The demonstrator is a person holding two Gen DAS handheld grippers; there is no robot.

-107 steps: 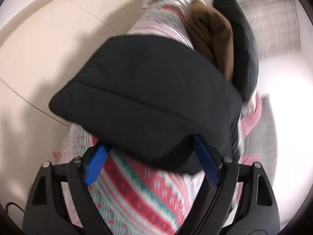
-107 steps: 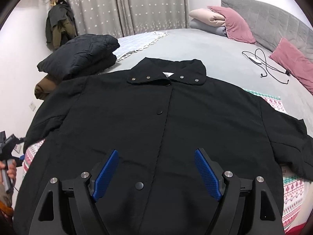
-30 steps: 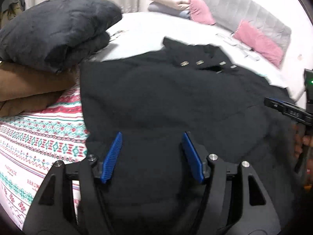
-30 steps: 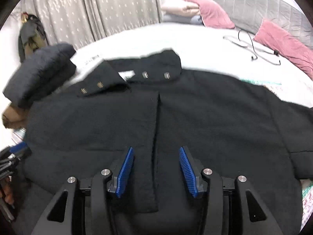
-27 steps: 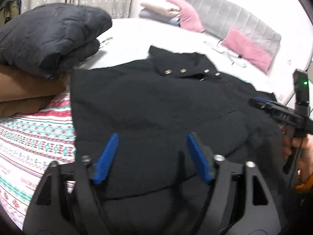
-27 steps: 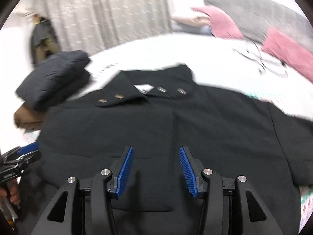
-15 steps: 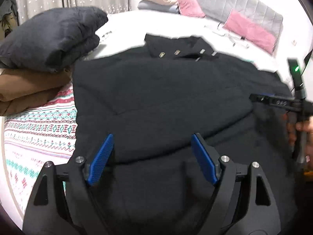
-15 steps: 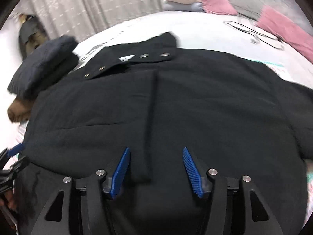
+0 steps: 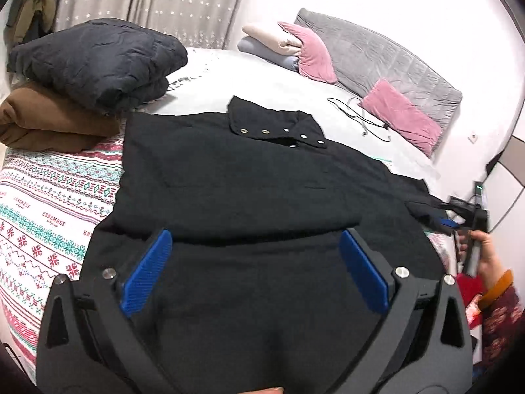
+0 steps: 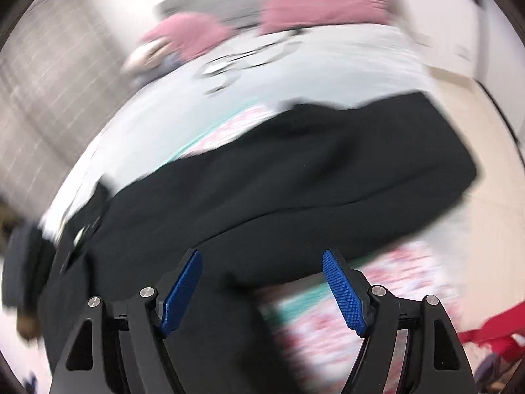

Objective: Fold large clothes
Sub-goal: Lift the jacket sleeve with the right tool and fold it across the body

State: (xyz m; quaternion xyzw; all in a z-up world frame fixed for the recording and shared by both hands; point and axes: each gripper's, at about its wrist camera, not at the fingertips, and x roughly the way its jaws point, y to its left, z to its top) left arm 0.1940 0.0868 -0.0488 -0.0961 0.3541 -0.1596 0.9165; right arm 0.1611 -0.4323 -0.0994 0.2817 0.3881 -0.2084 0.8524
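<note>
A large black jacket point(image 9: 236, 177) lies flat on the bed, collar with metal snaps at the far side, its left sleeve folded across the chest. My left gripper point(image 9: 256, 243) hovers over the jacket's lower front, its jaws opening wide, nothing pinched between the blue pads. In the blurred right wrist view, my right gripper point(image 10: 262, 262) hangs over the jacket's right sleeve point(image 10: 328, 164), which stretches toward the bed's edge; its jaws are opening with nothing gripped. The right gripper point(image 9: 466, 216) also shows at the far right of the left wrist view, held by a hand.
A folded dark puffer jacket point(image 9: 98, 59) sits on folded brown clothing point(image 9: 49, 121) at the back left. The patterned blanket point(image 9: 49, 210) covers the bed's near side. Pink cushions point(image 9: 400, 115), a grey headboard and a cable point(image 9: 361, 118) lie at the far end.
The left sleeve now lies folded over the chest and both grippers have let go and widened. My right gripper has swung fast toward the right sleeve; the left one pulled back slightly.
</note>
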